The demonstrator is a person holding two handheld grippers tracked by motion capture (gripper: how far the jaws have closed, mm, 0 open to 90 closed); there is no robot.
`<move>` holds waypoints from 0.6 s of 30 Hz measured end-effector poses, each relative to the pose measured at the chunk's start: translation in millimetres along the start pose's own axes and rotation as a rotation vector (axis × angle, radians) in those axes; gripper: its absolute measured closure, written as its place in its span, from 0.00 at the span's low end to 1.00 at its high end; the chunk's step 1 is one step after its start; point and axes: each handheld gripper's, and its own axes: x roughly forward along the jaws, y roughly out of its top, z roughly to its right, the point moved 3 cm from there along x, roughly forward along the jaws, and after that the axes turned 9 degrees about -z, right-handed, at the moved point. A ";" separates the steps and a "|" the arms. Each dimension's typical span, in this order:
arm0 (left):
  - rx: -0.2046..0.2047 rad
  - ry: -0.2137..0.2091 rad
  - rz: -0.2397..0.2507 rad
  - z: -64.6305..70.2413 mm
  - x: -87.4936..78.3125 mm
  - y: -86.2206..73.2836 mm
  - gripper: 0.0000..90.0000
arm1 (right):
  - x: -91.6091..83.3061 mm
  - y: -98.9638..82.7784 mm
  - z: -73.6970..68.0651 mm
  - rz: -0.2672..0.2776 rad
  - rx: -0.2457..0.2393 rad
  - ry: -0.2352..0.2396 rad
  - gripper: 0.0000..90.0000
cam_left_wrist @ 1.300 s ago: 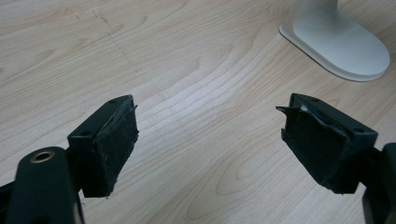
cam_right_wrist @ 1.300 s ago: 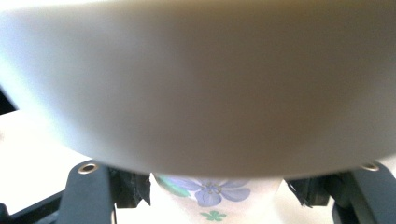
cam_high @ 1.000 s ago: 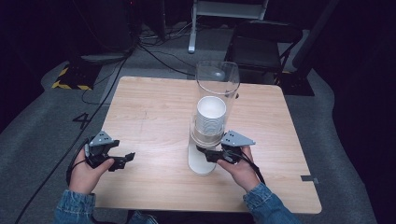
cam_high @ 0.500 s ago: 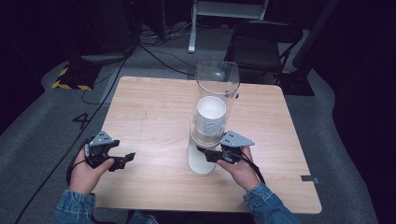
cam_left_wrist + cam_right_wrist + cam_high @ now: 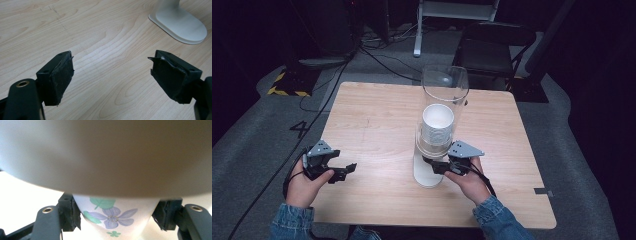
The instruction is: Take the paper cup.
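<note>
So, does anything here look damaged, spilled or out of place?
Only small wear: on the left gripper, the pad of one jaw looks torn and peeling at its top edge. Otherwise nothing stands out. The dispenser stands upright, and the right gripper is shut on a flowered cup.

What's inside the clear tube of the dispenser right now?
The clear tube holds a nested stack of white cups. The right gripper clamps the flowered bottom cup under it. The stack's count is hidden.

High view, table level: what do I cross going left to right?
left gripper → white base of the cup dispenser → right gripper, closed on a floral paper cup, with the person's right hand behind it.
</note>
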 end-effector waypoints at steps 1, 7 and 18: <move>0.001 0.000 -0.001 0.0 0.1 0.0 0.20 | 0.3 -0.8 -1.6 -0.009 0.014 0.008 0.39; -0.001 -0.003 0.003 -0.1 -1.5 0.6 0.20 | 6.1 -17.5 -1.4 -0.077 0.034 0.018 0.38; -0.003 -0.006 -0.001 -1.3 0.9 0.7 0.20 | 4.1 -28.8 -1.2 -0.147 0.015 0.015 0.37</move>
